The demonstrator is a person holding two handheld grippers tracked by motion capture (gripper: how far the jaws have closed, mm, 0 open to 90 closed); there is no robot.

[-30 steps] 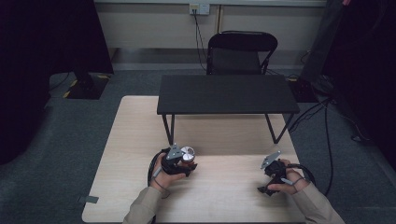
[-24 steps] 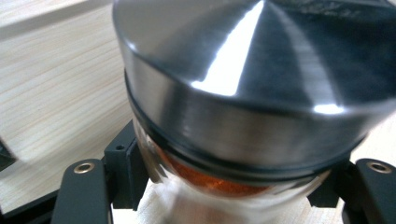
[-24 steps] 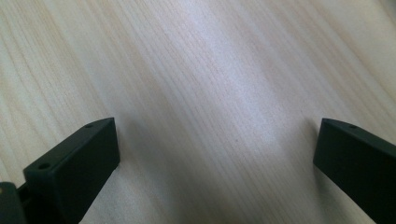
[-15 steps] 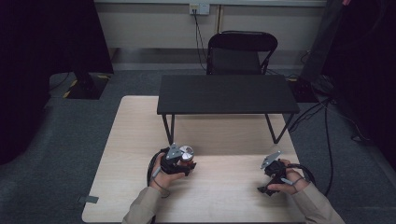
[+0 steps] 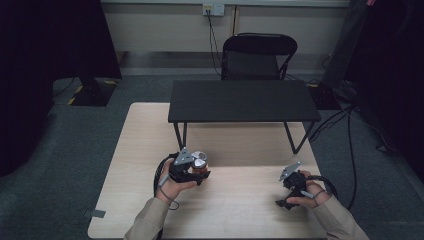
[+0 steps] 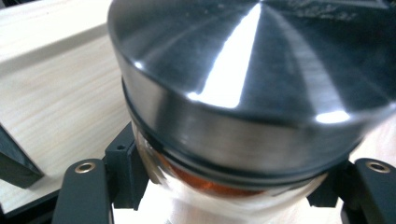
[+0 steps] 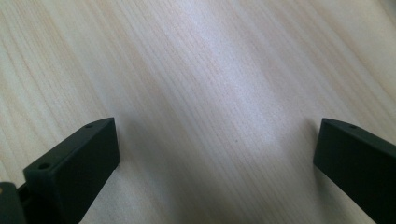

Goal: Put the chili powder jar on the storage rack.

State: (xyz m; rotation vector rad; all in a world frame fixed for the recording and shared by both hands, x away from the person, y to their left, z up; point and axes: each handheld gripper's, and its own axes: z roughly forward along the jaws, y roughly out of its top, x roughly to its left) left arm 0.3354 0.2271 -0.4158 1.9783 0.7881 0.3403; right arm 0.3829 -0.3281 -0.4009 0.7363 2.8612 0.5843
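Note:
A glass jar with a shiny metal lid (image 5: 200, 161) stands on the wooden table (image 5: 240, 210), left of centre. My left gripper (image 5: 192, 172) is shut on the jar, one jaw on each side of its glass body. In the left gripper view the metal lid (image 6: 252, 79) looms close, with dark orange contents showing through the glass just beneath it. My right gripper (image 5: 289, 192) rests low over the table at the right, jaws wide apart. The right gripper view has bare wood grain (image 7: 210, 93) between its jaws, which hold nothing.
A low black bench-like table (image 5: 242, 100) stands across the far half of the wooden table, on thin black legs. A black folding chair (image 5: 257, 57) stands behind it on the floor. Cables run over the grey floor at the right.

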